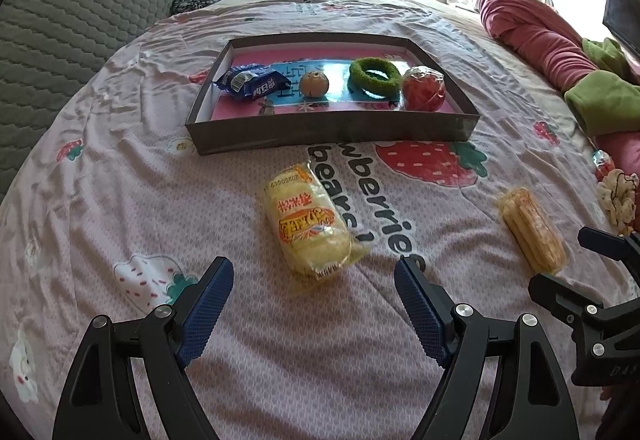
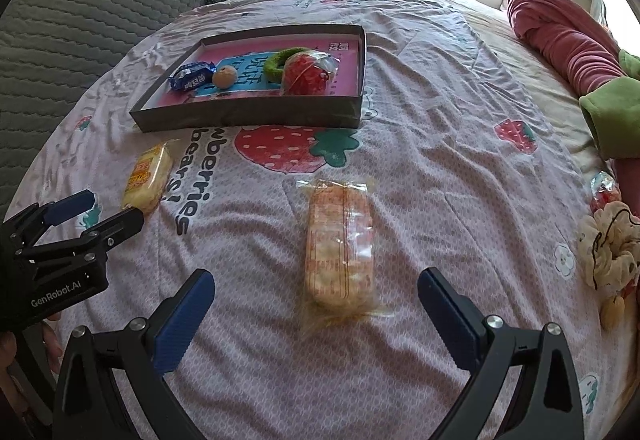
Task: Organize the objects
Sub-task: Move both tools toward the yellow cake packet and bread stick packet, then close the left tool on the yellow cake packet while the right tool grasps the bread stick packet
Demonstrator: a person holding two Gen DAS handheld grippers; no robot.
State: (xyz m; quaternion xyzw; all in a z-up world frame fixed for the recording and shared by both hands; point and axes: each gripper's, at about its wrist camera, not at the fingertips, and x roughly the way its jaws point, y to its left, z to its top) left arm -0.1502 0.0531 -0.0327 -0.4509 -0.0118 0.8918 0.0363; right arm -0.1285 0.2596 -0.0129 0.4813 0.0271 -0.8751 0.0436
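Note:
A dark shallow box (image 1: 332, 127) (image 2: 248, 113) lies on the bed. It holds a blue snack packet (image 1: 252, 79), a small orange fruit (image 1: 315, 83), a green ring (image 1: 375, 76) and a red wrapped ball (image 1: 424, 88). A yellow rice-cracker pack (image 1: 310, 226) (image 2: 147, 177) lies just ahead of my left gripper (image 1: 316, 280), which is open and empty. An orange cracker pack (image 2: 340, 244) (image 1: 532, 234) lies between the open fingers of my right gripper (image 2: 316, 292), not touched.
The bed has a pink strawberry sheet (image 1: 200, 199). A cream scrunchie (image 2: 608, 244) and a small wrapped sweet (image 2: 604, 187) lie at the right edge. A red and green blanket (image 1: 560, 51) runs along the right. A grey quilted headboard (image 1: 80, 19) stands at the left.

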